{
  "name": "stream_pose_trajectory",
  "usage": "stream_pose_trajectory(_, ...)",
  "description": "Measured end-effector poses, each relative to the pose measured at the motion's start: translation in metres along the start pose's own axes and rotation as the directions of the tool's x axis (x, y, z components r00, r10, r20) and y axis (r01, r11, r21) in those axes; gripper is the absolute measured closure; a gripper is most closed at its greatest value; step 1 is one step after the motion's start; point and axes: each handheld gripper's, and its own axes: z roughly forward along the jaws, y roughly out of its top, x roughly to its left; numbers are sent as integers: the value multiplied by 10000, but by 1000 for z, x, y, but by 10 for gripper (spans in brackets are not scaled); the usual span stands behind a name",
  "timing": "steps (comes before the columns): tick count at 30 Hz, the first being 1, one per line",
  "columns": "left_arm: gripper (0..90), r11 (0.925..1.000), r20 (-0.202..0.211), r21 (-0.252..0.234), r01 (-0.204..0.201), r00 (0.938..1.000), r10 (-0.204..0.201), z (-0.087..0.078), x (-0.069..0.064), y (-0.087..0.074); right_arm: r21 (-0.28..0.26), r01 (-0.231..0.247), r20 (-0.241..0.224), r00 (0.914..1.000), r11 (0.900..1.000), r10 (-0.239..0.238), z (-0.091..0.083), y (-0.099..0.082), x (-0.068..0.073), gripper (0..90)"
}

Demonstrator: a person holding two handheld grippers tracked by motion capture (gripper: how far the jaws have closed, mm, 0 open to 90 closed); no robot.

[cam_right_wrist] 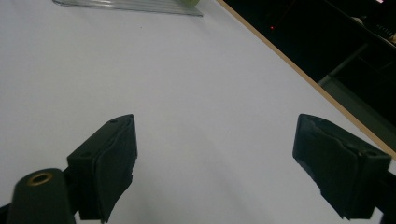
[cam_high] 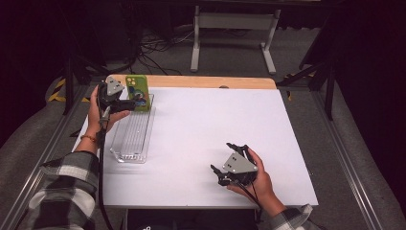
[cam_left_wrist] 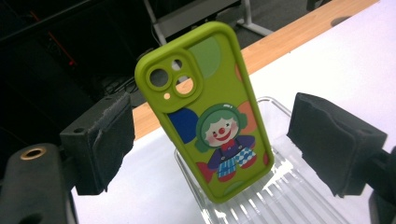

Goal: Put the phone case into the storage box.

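At the far left corner of the white table (cam_high: 206,139), a green phone case (cam_left_wrist: 210,112) is standing upright in the far end of a clear ribbed plastic tray (cam_high: 131,139), tilting slightly. In the left gripper view, its back is facing the camera, showing a raised camera cutout with 2 large round holes near the top and a cartoon clown with green hair, a red nose and blue overalls lower down. The case's bottom edge is resting on the tray's ribbed floor.

The left gripper (cam_high: 125,102) is hovering just beside the case, and its 2 black padded jaws are standing wide apart on either side of it, touching nothing. The person's left hand (cam_high: 103,112) is wrapping around the gripper body, with a plaid sleeve (cam_high: 67,187) trailing behind and a cable hanging down.

Near the front right of the table, the right gripper (cam_high: 225,158) is sitting low over the bare white surface, held in the right hand (cam_high: 256,179). Its jaws are also spreading wide, holding nothing. In the right gripper view, the tray's edge is showing at the top, well apart from the jaws.
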Motion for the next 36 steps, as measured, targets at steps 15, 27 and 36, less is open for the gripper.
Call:
stream_pose_trajectory(15,121,9986,358,-524,-93,9993,112,-15,-9,3,-42,-27,74,10000,10000,27,-1,0,-1,143)
stream_pose_trajectory(27,76,9942,1028,-1071,64,9947,47,-29,-21,3,-150,-186,179,9997,9997,189,-4,0,-4,136)
stream_pose_trajectory(36,76,9895,1194,-1440,-77,9925,251,-41,-31,4,-238,-283,221,9993,9993,288,-5,0,-5,130)
